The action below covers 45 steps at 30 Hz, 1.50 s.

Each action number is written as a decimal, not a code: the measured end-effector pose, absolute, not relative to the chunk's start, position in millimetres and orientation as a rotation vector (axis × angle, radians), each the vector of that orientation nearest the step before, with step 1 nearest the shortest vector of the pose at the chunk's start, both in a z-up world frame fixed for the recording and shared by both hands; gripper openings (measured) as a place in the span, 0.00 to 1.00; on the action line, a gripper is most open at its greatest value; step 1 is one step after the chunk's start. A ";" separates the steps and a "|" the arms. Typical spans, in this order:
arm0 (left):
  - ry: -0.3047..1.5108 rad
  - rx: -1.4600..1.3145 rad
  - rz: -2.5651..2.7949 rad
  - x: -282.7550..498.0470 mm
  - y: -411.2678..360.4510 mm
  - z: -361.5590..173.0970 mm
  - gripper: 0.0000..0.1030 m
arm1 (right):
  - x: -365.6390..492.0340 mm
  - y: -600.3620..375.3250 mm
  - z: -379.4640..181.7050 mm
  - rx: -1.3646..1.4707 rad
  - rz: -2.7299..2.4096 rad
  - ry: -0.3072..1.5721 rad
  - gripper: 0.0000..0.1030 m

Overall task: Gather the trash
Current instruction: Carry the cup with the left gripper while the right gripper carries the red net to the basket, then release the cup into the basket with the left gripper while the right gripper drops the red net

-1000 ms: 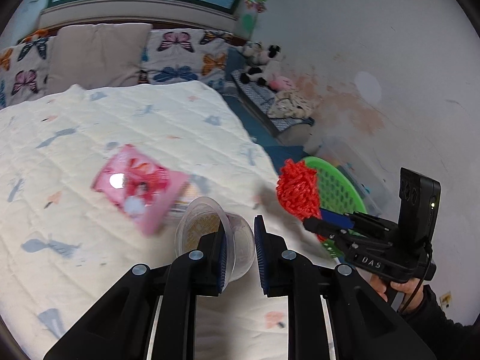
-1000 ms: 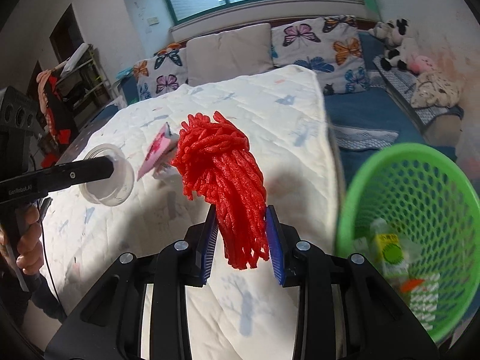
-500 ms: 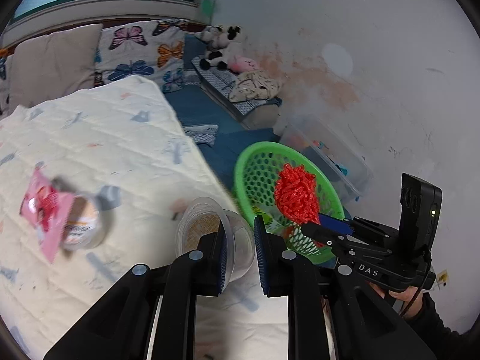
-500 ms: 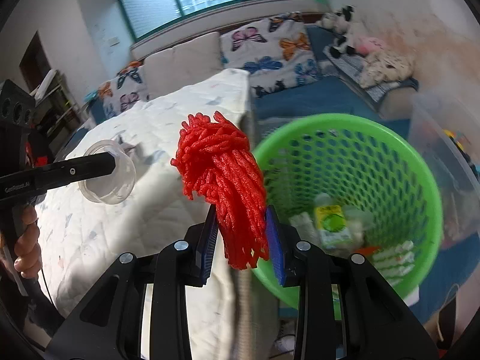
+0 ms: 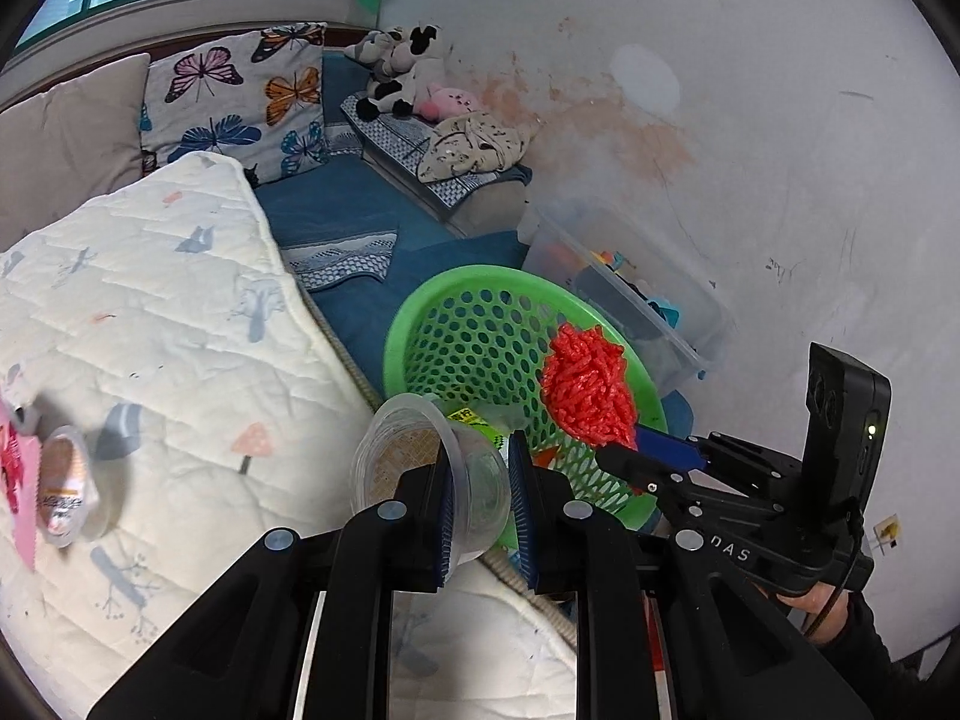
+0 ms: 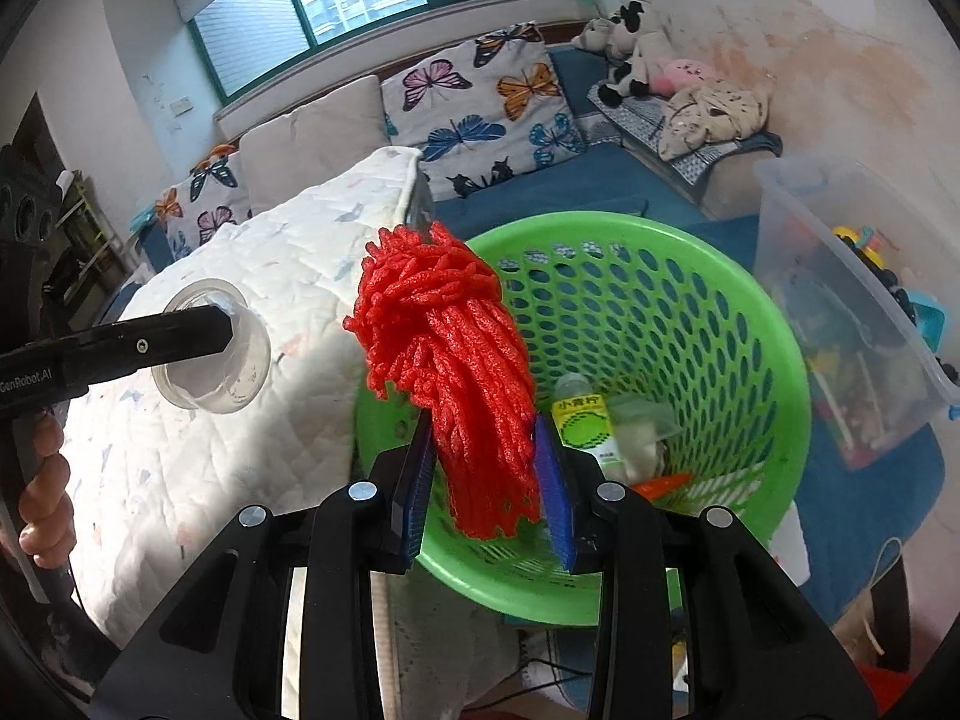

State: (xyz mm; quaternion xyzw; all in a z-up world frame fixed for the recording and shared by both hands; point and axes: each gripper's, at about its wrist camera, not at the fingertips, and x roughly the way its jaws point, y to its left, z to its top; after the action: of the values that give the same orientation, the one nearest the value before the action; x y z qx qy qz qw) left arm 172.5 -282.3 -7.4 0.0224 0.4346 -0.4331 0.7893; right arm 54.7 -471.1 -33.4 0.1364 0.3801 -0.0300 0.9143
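Observation:
My right gripper [image 6: 483, 438] grips a red foam net bundle [image 6: 444, 348] over the green mesh basket [image 6: 780, 324]; its jaws are just beginning to open, and the pads still touch the bundle. The left wrist view shows the same bundle [image 5: 588, 390] above the basket [image 5: 414, 324], held by the right gripper [image 5: 624, 450]. My left gripper [image 5: 480, 456] is shut on the wall of a clear plastic cup [image 5: 420, 450], at the bed's edge beside the basket. That cup [image 6: 210, 354] also shows in the right wrist view.
A white quilt [image 5: 150, 300] covers the bed. On it at far left lie a small sealed cup [image 5: 63, 480] and a pink wrapper [image 5: 15, 480]. A yellow-green carton [image 6: 585, 420] lies in the basket. A clear storage bin [image 6: 852, 276] stands against the wall.
Both grippers swung from over the quilt toward the basket. The red bundle now hangs over the basket. The cup has reached the bed's edge.

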 end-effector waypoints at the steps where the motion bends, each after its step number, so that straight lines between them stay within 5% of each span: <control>1: 0.940 0.051 -0.934 172.7 -286.6 -8.4 0.17 | 54.7 -472.6 -33.7 0.281 -0.065 0.783 0.34; 10: 0.961 0.077 -0.933 174.5 -313.8 -16.7 0.17 | 52.7 -488.8 -42.7 0.305 -0.093 0.797 0.36; 29: 1.014 0.114 -0.934 178.0 -362.6 -40.3 0.17 | 39.5 -511.0 -45.6 0.362 -0.133 0.788 0.60; 39: 1.066 0.117 -0.929 178.2 -370.1 -55.3 0.20 | 33.5 -509.1 -46.2 0.369 -0.135 0.785 0.61; 41: 1.065 0.117 -0.925 177.6 -369.0 -55.2 0.29 | 32.3 -508.4 -45.7 0.371 -0.134 0.782 0.61; 42: 1.064 0.116 -0.923 177.7 -368.1 -54.6 0.46 | 31.7 -508.4 -45.7 0.371 -0.134 0.782 0.61; 45: 1.025 0.119 -0.909 175.0 -362.9 -49.1 0.53 | 30.4 -505.2 -44.0 0.367 -0.131 0.779 0.61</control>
State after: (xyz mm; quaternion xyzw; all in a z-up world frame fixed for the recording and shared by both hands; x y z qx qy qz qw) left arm 175.0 -362.9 -49.1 0.0548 0.4730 -0.4194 0.7729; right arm 30.4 -505.2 -44.0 0.1779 0.3774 -0.0634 0.9066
